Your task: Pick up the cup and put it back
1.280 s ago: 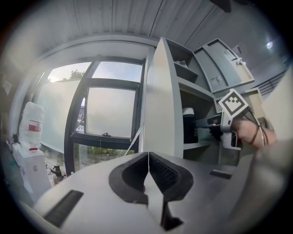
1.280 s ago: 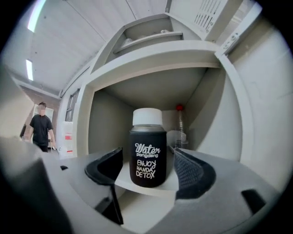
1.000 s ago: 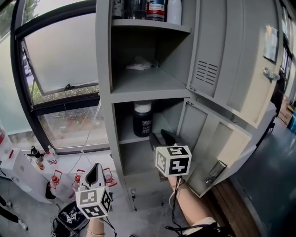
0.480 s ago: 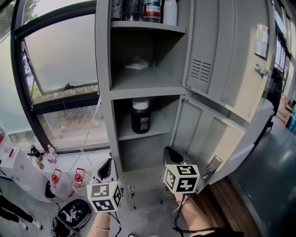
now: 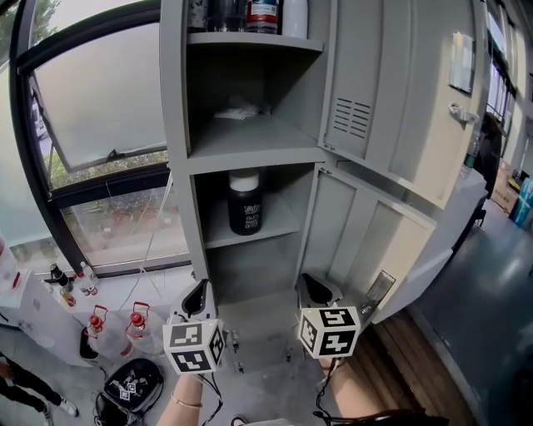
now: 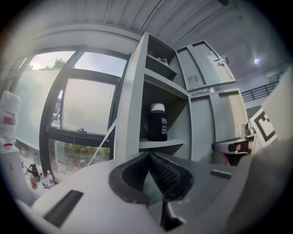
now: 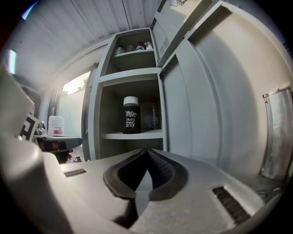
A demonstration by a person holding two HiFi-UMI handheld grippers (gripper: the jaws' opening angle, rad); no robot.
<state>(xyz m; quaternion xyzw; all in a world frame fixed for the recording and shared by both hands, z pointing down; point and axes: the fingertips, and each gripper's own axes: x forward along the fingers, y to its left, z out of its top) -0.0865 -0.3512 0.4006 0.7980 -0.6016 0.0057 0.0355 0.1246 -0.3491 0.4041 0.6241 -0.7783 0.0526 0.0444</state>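
Cup (image 5: pixel 245 204): upright on the lower shelf (image 5: pixel 275 225) inside the locker (image 5: pixel 178 166), nearer its left wall.
Middle shelf (image 5: pixel 254 143): directly above the cup, with a crumpled scrap (image 5: pixel 236 111) lying toward its back.
Top shelf (image 5: pixel 254 42): above that, with bottles (image 5: pixel 262 12) standing in a row.
Upper door (image 5: pixel 391 91) and lower door (image 5: pixel 375 241): both swung out to the locker's right.
Window (image 5: pixel 92 108): left of the locker.
Small bottles (image 5: pixel 98 320): low down beneath the window, left of my left gripper (image 5: pixel 198 293).
My left gripper: in front of the locker's left edge, below the cup's shelf — well apart from the cup.
My right gripper (image 5: pixel 312 285): beside it to the right — before the lower door.
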